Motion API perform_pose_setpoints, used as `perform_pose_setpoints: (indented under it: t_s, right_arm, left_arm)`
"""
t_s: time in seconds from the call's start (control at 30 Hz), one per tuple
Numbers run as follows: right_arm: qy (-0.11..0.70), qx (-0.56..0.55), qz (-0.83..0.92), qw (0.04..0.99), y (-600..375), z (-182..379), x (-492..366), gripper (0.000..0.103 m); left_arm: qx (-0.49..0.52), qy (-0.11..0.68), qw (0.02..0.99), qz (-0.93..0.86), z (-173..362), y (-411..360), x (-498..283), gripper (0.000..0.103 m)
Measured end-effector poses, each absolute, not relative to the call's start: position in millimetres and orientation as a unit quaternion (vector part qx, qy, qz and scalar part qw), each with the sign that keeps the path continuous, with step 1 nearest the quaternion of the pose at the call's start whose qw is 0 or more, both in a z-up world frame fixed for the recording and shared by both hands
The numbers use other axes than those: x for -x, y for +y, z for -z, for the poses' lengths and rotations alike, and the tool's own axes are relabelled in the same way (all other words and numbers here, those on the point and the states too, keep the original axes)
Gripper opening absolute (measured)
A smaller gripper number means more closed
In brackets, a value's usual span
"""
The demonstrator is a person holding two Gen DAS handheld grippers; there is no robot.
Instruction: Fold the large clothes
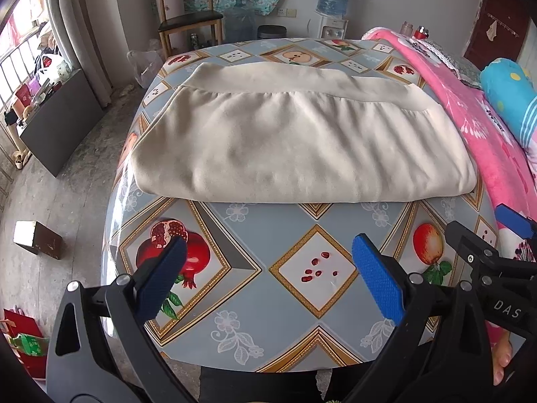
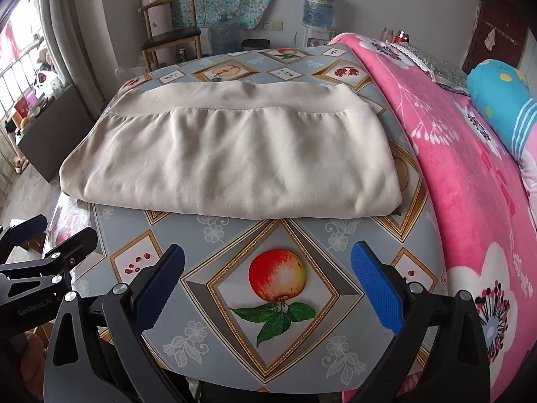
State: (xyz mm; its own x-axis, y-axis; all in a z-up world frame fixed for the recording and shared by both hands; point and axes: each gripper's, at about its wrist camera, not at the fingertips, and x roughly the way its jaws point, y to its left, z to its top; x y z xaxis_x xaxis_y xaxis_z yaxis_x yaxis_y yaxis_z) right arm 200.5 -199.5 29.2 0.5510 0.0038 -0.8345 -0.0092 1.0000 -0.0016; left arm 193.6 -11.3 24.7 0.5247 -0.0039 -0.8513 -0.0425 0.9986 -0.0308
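While both hover at near edge:
garment: folded cream fabric garment [image 1: 295,141] lies mid-table
surface: fruit-print grey oilcloth table [image 1: 255,302]
tongs: left gripper [image 1: 268,278], right gripper [image 2: 268,285] wide, empty
room: pink floral blanket [image 2: 470,168] right; wooden chair [image 1: 188,16] behind

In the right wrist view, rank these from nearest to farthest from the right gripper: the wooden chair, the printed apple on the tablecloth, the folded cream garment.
From the right gripper:
1. Printed red and yellow apple, between the open fingers, on the tablecloth.
2. Folded cream fabric garment, mid-table, ahead.
3. Wooden chair with dark seat, beyond the table, far left by the wall.
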Motion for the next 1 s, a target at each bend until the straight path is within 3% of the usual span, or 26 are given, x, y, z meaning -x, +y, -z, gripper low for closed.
perform_pose_setpoints:
  t_s: [1.0]
  right_arm:
    - [0.477,0.011,0.001,0.879,-200.2,-25.6,-202.9,0.097]
  left_arm:
    - [0.023,0.490,0.871,-0.006,-22.4,-14.6,-194.7,0.095]
